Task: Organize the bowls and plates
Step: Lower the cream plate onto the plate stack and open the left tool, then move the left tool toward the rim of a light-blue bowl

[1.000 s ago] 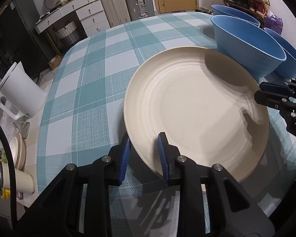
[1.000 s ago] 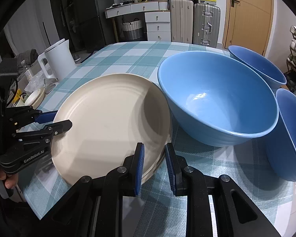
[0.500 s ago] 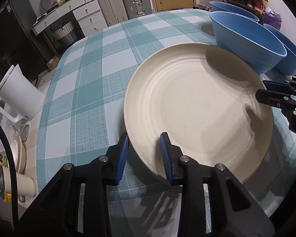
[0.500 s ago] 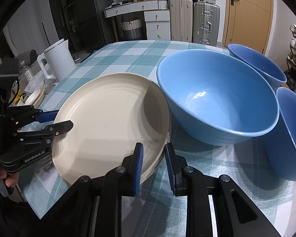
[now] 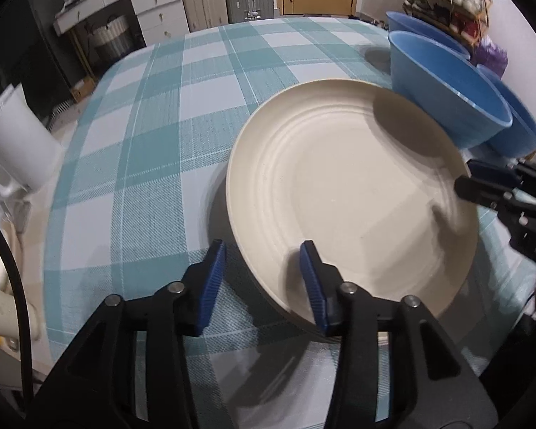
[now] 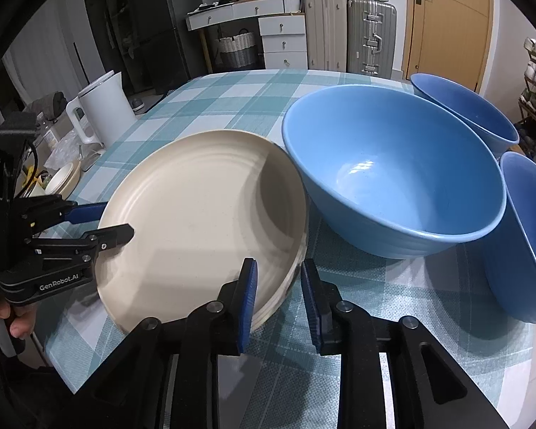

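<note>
Left gripper (image 5: 262, 279), jaws just opened, straddles the near rim of the cream plate (image 5: 350, 193) without pinching it. Right gripper (image 6: 278, 296), jaws also just parting, brackets the opposite rim, pads slightly clear. The plate lies on the checked tablecloth (image 5: 153, 136), touching the nearest blue bowl (image 6: 393, 171). Only the right wrist view shows that bowl's interior, two further blue bowls (image 6: 464, 111) beyond, and the person's hand (image 6: 14, 318); the white kettle (image 6: 102, 111) appears sharp there.

Plate and bowls on surface
Round cream plate (image 6: 200, 221) on checked-cloth surface (image 6: 232, 96); three blue bowls (image 6: 393, 171) right, white kettle (image 6: 103, 107) left.
</note>
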A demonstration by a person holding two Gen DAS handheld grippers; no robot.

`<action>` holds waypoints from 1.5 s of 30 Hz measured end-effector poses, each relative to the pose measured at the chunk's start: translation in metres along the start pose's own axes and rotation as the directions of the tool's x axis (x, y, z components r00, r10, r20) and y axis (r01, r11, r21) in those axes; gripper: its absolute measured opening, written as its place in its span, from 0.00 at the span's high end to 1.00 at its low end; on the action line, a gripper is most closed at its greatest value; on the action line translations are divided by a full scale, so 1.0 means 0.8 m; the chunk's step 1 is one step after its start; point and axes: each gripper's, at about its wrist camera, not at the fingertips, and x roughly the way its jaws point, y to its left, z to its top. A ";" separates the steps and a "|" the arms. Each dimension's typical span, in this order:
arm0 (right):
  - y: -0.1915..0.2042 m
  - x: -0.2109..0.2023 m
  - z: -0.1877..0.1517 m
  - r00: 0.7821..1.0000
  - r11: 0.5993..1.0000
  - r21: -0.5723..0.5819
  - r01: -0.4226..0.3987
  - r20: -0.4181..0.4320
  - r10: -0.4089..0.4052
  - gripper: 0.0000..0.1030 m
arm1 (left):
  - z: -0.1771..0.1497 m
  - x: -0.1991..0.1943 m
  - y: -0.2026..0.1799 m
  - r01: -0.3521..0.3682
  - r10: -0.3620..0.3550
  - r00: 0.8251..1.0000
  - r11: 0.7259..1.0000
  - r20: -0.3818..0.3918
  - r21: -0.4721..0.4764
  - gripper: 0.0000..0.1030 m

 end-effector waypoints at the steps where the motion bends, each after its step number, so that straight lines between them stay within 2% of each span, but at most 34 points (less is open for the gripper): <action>1: -0.001 0.000 0.000 1.000 1.000 0.003 -0.003 0.000 0.003 0.67 | -0.001 -0.001 0.001 0.008 -0.008 1.000 1.000 0.002 -0.009 0.49; 2: -0.001 -0.001 0.000 1.000 1.000 0.006 -0.005 0.001 0.005 0.64 | -0.001 -0.003 0.003 0.021 -0.021 1.000 1.000 0.005 -0.022 0.46; 4: 0.000 -0.002 0.001 1.000 1.000 0.005 -0.012 0.002 0.012 0.59 | 0.000 -0.008 0.007 0.047 -0.047 0.999 0.998 0.013 -0.046 0.31; 6: 0.000 -0.004 0.001 1.000 1.000 0.007 -0.022 0.007 0.021 0.53 | 0.002 -0.013 0.010 0.066 -0.065 0.998 0.996 0.027 -0.060 0.22; 9: 0.003 -0.007 0.004 0.999 0.999 0.005 -0.040 0.009 0.040 0.39 | 0.005 -0.022 0.011 0.096 -0.093 0.995 0.993 0.046 -0.068 0.19; 11: 0.004 -0.010 0.004 0.999 0.999 0.010 -0.047 0.019 0.047 0.12 | 0.007 -0.025 0.011 0.106 -0.103 0.993 0.992 0.052 -0.072 0.15; 12: 0.005 -0.012 0.004 0.999 0.999 0.015 -0.048 0.026 0.047 0.09 | 0.008 -0.027 0.011 0.115 -0.110 0.992 0.991 0.057 -0.075 0.11; 13: 0.005 -0.014 0.004 0.998 0.999 0.020 -0.051 0.027 0.050 0.09 | 0.010 -0.028 0.011 0.117 -0.113 0.992 0.990 0.059 -0.077 0.02; 14: 0.004 -0.015 0.004 0.998 0.998 0.023 -0.054 0.027 0.053 0.09 | 0.010 -0.030 0.010 0.118 -0.113 0.992 0.990 0.061 -0.080 0.00; 25: -0.007 -0.047 -0.001 0.998 0.997 0.047 -0.053 0.043 0.051 0.05 | 0.026 -0.053 -0.004 0.169 -0.161 0.981 0.983 0.105 -0.070 0.01; 33: -0.025 -0.098 -0.001 0.993 0.996 0.060 -0.065 0.107 0.058 0.04 | 0.051 -0.070 -0.020 0.193 -0.184 0.972 0.980 0.146 -0.045 0.01; 39: -0.051 -0.131 0.007 0.986 0.993 0.107 -0.047 0.167 0.029 0.03 | 0.073 -0.081 -0.033 0.188 -0.181 0.969 0.982 0.166 -0.024 0.01; 45: -0.080 -0.150 0.017 0.980 0.989 0.146 0.008 0.193 -0.036 0.02 | 0.096 -0.090 -0.040 0.184 -0.177 0.966 0.983 0.190 -0.021 0.01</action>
